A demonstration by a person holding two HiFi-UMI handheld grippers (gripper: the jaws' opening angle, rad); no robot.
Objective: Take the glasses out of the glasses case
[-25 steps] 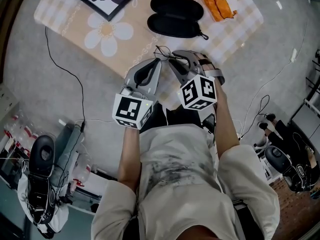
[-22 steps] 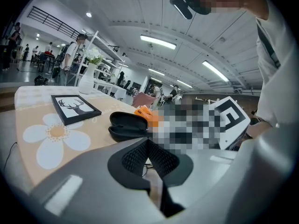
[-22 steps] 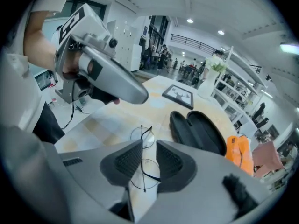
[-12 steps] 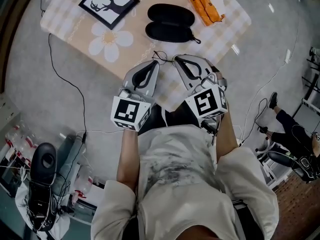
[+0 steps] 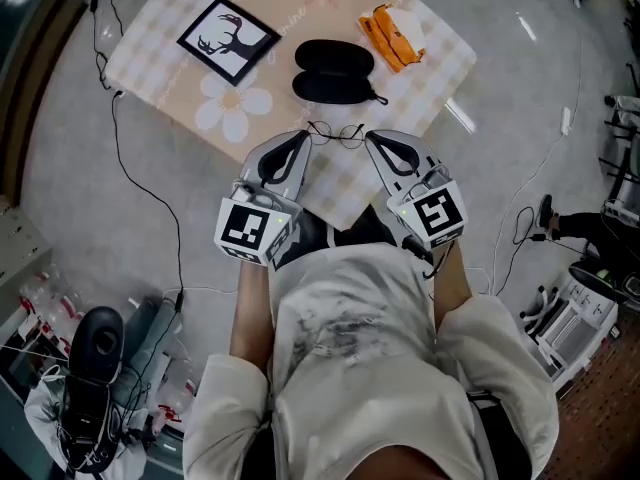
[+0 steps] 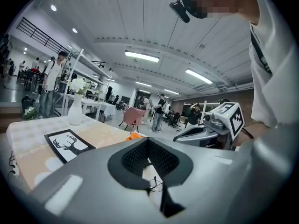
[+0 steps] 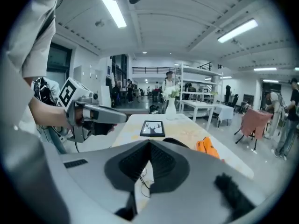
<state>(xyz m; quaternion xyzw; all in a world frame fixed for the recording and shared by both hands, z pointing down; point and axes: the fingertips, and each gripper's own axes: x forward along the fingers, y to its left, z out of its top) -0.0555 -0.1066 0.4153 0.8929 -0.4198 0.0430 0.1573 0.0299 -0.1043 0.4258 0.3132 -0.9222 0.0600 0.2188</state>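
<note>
Glasses (image 5: 336,134) lie at case's (image 5: 335,71) 6 o'clock; we judge task done. L gripper (image 5: 299,137) & R gripper (image 5: 372,137) jaws pressed together, empty; next: withdraw.

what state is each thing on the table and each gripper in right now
glasses case: open, lying flat on the table
glasses: out of the case, lying on the table near its front edge
deer picture: lying flat
left gripper: shut, empty
right gripper: shut, empty
</note>
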